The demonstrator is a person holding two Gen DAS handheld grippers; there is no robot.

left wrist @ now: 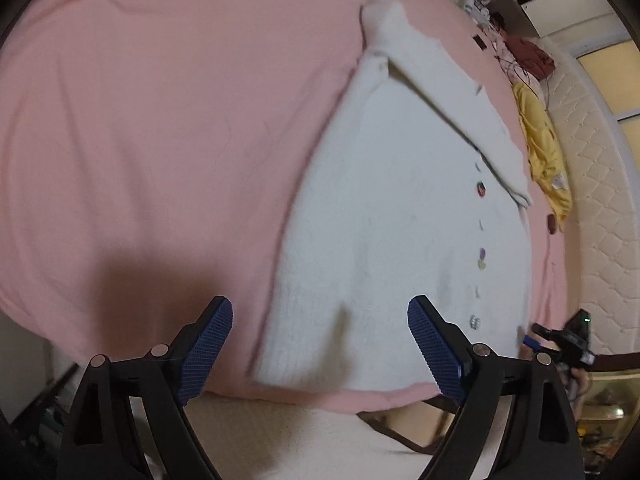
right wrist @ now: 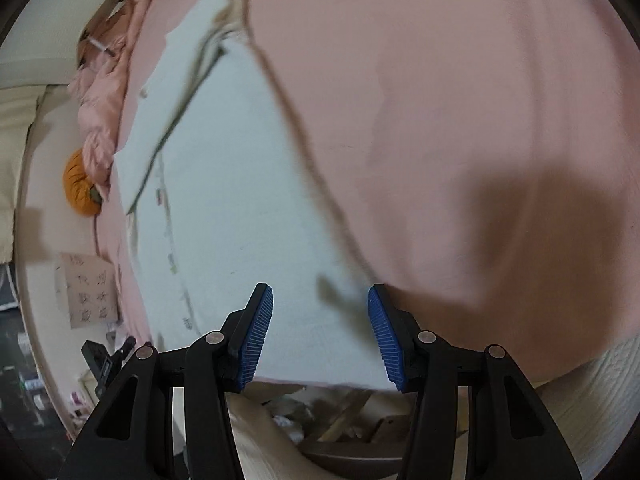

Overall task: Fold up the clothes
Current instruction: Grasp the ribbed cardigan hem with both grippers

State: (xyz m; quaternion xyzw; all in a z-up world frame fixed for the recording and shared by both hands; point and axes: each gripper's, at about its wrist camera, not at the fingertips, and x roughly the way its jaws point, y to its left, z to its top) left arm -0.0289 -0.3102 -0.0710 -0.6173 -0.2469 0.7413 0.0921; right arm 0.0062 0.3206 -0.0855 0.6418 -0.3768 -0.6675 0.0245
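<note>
Where cardigan [left wrist: 400, 220] ends, bare sheet [left wrist: 160, 140]

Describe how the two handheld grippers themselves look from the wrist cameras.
Both look alike. The left gripper and right gripper each have two matte black angular fingers with cut-out slots, round silver pivot pins at the linkage joints, and blue ribbed pads on the inner faces. No cables, markings or sleeves are visible on either.

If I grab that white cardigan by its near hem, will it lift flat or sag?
The white cardigan looks like soft, fuzzy knit, so it will probably sag between grip points. Its sleeve, folded across the front, may slide off. The pink bedspread beneath may drag along.
</note>
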